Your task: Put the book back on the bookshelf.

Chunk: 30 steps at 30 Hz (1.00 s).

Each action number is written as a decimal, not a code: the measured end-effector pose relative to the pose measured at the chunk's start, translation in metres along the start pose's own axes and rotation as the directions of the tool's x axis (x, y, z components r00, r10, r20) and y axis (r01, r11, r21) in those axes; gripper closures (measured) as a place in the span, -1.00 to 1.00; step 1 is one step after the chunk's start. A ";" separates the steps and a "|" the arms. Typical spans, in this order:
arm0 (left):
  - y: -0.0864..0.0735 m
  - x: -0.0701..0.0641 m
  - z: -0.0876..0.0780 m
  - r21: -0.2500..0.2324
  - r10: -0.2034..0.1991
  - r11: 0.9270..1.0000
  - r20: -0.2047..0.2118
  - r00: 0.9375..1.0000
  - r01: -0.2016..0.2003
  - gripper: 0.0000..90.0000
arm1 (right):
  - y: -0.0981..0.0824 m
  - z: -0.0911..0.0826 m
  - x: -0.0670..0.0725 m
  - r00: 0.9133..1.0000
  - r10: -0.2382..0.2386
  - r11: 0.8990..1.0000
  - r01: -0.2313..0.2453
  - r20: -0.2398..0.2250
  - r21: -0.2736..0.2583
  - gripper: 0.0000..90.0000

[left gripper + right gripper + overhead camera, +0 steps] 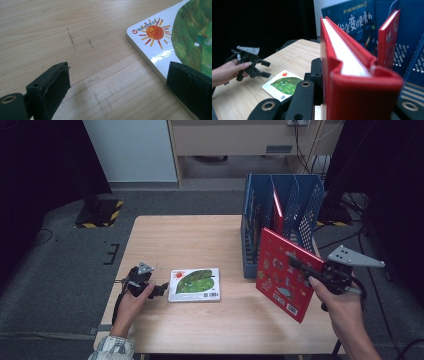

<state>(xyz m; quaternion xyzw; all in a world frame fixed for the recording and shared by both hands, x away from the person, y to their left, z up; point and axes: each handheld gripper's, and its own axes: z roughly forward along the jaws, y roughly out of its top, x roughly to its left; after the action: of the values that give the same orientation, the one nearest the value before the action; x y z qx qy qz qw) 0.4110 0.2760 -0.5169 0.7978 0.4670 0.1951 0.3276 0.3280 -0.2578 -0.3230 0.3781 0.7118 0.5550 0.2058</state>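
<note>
My right gripper (295, 261) clamps the red book (282, 275) at frame right; left gripper (159, 290) agape beside the leaf book (195, 285)

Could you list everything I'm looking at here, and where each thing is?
Table: one, light wood, centre of the high view.
File rack: one, blue, with upright compartments, at the table's far right.
Red book in the rack: one, standing in a middle compartment.
Dark blue book: one, standing in the rack, seen in the right gripper view.
Red book held up: one, tilted, in front of the rack.
Leaf book: one, white with a green leaf and an orange sun, flat on the table, near side.
Left tool: one, black, open, beside the leaf book's left edge.
Right tool: one, black, shut on the red book held up.
</note>
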 end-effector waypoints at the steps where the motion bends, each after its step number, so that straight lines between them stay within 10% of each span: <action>1: 0.000 0.000 0.000 0.001 -0.004 1.000 0.000 1.000 0.004 -0.90 | 0.004 -0.001 0.000 1.000 0.003 1.000 -0.003 0.003 -0.003 0.76; 16: -0.001 0.000 0.000 0.000 -0.003 1.000 -0.003 1.000 0.003 -0.89 | 0.057 0.011 -0.015 0.995 -0.017 0.999 0.020 0.094 -0.026 0.76; 30: -0.001 0.003 -0.001 -0.001 -0.012 1.000 -0.012 1.000 0.012 -0.89 | 0.058 0.018 -0.042 0.977 0.006 1.000 -0.002 0.212 -0.018 0.76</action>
<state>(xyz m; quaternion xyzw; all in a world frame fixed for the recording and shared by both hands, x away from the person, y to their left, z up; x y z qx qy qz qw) 0.4110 0.2790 -0.5167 0.7938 0.4736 0.1979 0.3262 0.3858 -0.2728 -0.2788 0.4349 0.6801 0.5181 0.2827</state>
